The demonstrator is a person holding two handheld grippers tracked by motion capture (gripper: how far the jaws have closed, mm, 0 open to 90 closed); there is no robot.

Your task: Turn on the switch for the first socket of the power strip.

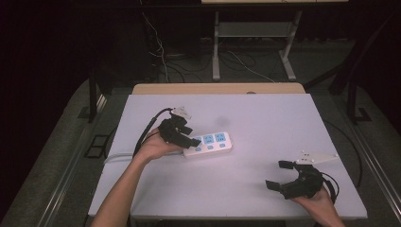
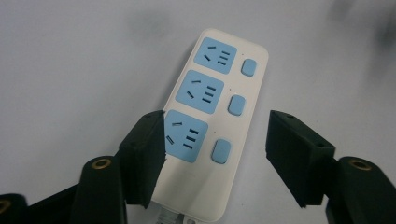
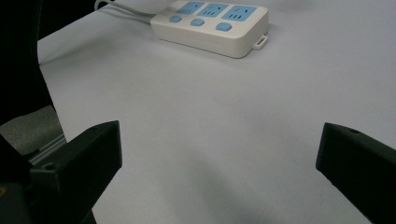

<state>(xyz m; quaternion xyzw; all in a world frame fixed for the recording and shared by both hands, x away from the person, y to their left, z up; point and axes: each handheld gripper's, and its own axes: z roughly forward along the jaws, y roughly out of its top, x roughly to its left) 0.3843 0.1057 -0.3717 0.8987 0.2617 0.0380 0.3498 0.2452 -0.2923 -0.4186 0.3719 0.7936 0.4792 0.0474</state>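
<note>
Forearm and left hand (image 1: 152, 147) come in from the bottom edge of the high view, carrying the left gripper (image 1: 185, 137) up to the cable end of a white power strip (image 1: 211, 143). Strip lies flat near the middle of the grey-white table (image 1: 265, 123), long axis roughly left to right. Right gripper (image 1: 276, 176) sits well apart, near the front right corner, jaws spread, nothing between them. Likely parked while the left does the work.

Left gripper view: two black jaws wide apart, straddling the near end of the strip. One jaw overlaps the strip's long edge beside the nearest socket; whether it touches, cannot tell. Other jaw stands clear of the opposite edge. Not yet clamped. Judged a set-up for a pinch across the strip's width, probably to steady or shift it. This view gives detail the high one lacks: three blue sockets (image 2: 203, 91), each with its own blue button (image 2: 236, 104).

Right gripper view: jaws open at the bottom corners, bare table between. Strip seen far off at the top, from its side. Shown here and not overhead: the strip's thickness, a small loop (image 3: 261, 41) at its free end, and the white cable (image 3: 122, 10) leaving the other end.
</note>
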